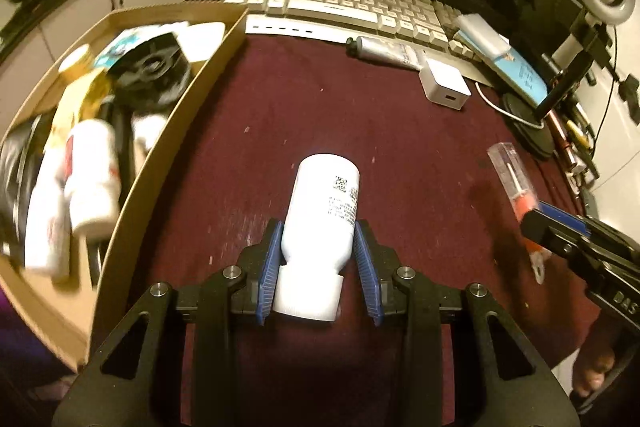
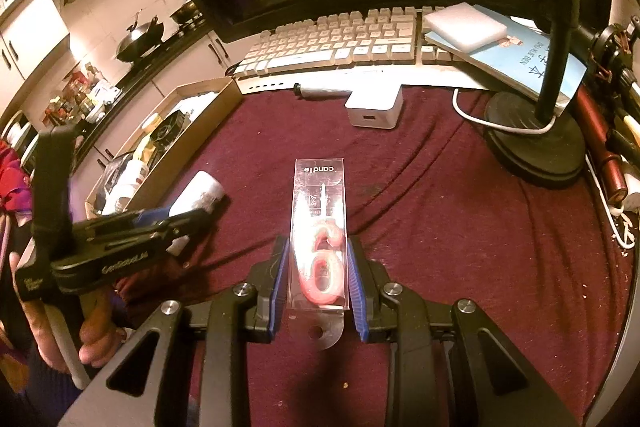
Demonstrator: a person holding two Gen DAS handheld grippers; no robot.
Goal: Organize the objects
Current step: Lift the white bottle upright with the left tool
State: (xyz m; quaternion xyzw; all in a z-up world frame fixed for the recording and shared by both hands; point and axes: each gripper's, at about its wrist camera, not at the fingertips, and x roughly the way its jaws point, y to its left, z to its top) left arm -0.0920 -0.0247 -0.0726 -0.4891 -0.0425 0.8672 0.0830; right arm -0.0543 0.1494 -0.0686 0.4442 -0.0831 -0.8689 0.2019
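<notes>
White bottle (image 1: 320, 223), small printed label, lay gripped in the left claw (image 1: 319, 259). Right claw (image 2: 316, 275) pinched a clear candle pack (image 2: 320, 227). Left of them, a cardboard box (image 1: 168, 131) held bottles and clutter.

The contents of my cardboard box (image 1: 168, 131) were smeared by blur, and my left gripper (image 2: 192, 219) hid the white bottle's (image 2: 204, 193) cap end

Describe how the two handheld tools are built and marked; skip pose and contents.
Both match: the left tool and right tool have matte black angular frames with triangular cut-outs, silver round bolt heads and blue ribbed pads on each finger. The side of the left one carries white lettering, too blurred to read. No cables show.
</notes>
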